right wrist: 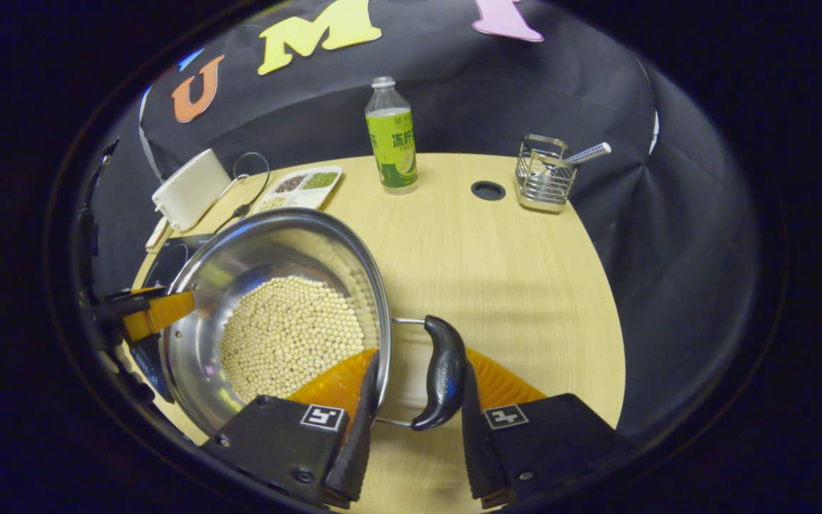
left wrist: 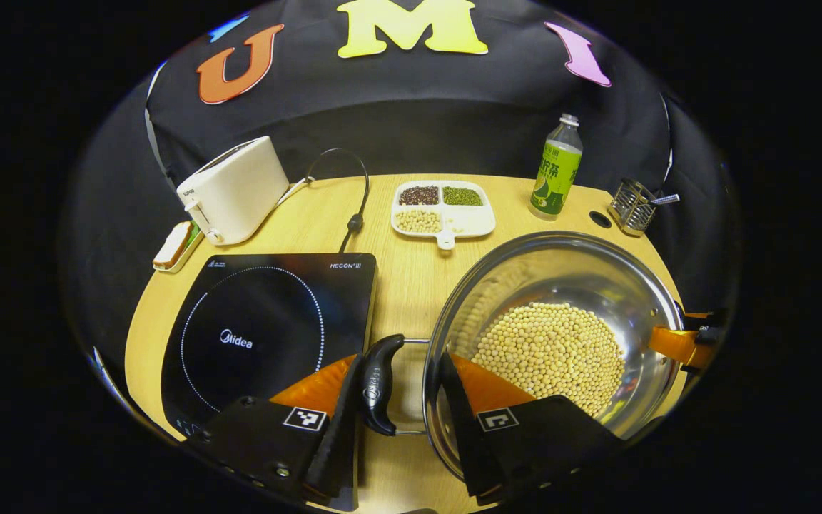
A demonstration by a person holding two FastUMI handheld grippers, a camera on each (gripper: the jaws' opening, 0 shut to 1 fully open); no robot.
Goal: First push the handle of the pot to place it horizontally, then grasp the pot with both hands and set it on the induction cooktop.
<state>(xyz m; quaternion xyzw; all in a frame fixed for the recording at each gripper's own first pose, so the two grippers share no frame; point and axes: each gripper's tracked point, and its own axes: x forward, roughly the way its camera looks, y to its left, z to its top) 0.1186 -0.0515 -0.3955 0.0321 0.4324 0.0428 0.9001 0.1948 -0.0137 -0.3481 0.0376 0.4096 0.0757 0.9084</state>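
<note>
Left gripper view looks along the left hand-held gripper (left wrist: 398, 400), whose two fingers straddle the pot's (left wrist: 561, 285) left handle (left wrist: 380, 385) — one finger stands on the outer side of the black grip, beside the cooktop, the other reaches over the rim into the bowl above the beans (left wrist: 550, 353). The fingers stand apart around the handle; whether they press on it I cannot tell. The steel pot sits on the wooden desk (left wrist: 411, 278), just right of the black induction cooktop (left wrist: 268, 332) and not on it. At the far rim of the pot the other gripper's finger shows.

Right gripper view has the right hand-held gripper (right wrist: 417, 400) set the same way about the opposite handle (right wrist: 443, 371): one finger inside the pot (right wrist: 254, 250) over the beans (right wrist: 290, 335), the other outside the grip, spread, contact unclear. The left gripper's finger shows at the pot's far edge.

Behind stand a toaster (left wrist: 234, 189), a divided tray (left wrist: 444, 207) of grains, a green-labelled bottle (left wrist: 557, 168) and a wire holder (right wrist: 544, 175).
</note>
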